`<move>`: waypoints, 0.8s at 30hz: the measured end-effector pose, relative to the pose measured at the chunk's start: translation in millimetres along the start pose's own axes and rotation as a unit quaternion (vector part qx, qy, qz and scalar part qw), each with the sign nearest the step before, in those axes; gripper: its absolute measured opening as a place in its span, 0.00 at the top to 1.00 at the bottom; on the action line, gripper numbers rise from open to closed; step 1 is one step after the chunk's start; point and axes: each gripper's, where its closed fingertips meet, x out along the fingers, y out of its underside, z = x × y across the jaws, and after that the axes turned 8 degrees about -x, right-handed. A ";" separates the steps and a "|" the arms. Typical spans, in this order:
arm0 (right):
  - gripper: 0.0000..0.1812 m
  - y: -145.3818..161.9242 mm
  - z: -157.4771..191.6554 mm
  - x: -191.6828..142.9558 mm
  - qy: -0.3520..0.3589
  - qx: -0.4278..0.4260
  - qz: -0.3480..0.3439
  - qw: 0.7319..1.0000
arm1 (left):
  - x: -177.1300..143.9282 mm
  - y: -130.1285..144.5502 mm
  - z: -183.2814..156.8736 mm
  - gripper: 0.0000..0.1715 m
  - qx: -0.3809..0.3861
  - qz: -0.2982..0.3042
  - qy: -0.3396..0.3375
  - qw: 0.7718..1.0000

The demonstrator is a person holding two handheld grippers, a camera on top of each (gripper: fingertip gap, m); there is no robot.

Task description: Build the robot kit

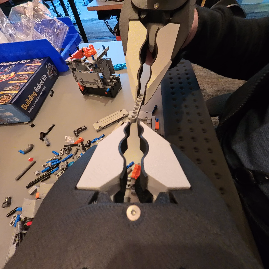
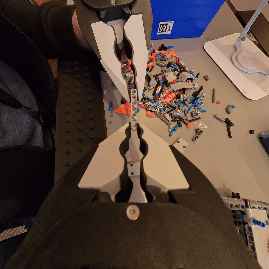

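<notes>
Grey plastic building beam with a row of round holes (image 1: 137, 107) is strung between the two tools right now, up off the grey counter (image 1: 69, 110), and its long axis runs pretty much straight along the line from one set of fingers to the other. So each tool has one end: the left gripper (image 1: 133, 123) has its white wedge fingers (image 1: 110, 154) pinched down on the near end, and the right gripper (image 1: 141, 96) comes in from the opposite side with its tips closed on the far end. Same story from the right wrist view, where the beam (image 2: 134, 109) points dead ahead out of the right gripper (image 2: 134, 126) and the left gripper (image 2: 133, 93) clamps the other tip. Neither is really nearer, since both are on it, end to end. Off to the side sit a loose pile of small blue, orange, black and grey building pieces (image 2: 174, 93), a half-built grey and orange model on a black base (image 1: 94, 72), and a dark blue printed kit box (image 1: 24, 90). Right alongside is a black pegboard-style panel with rows of holes (image 1: 186, 116).
</notes>
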 end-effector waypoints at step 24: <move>0.97 78.4 8.0 54.4 -0.069 0.019 0.166 0.984 | 17.3 64.0 10.6 0.90 -0.037 0.153 -0.012 0.987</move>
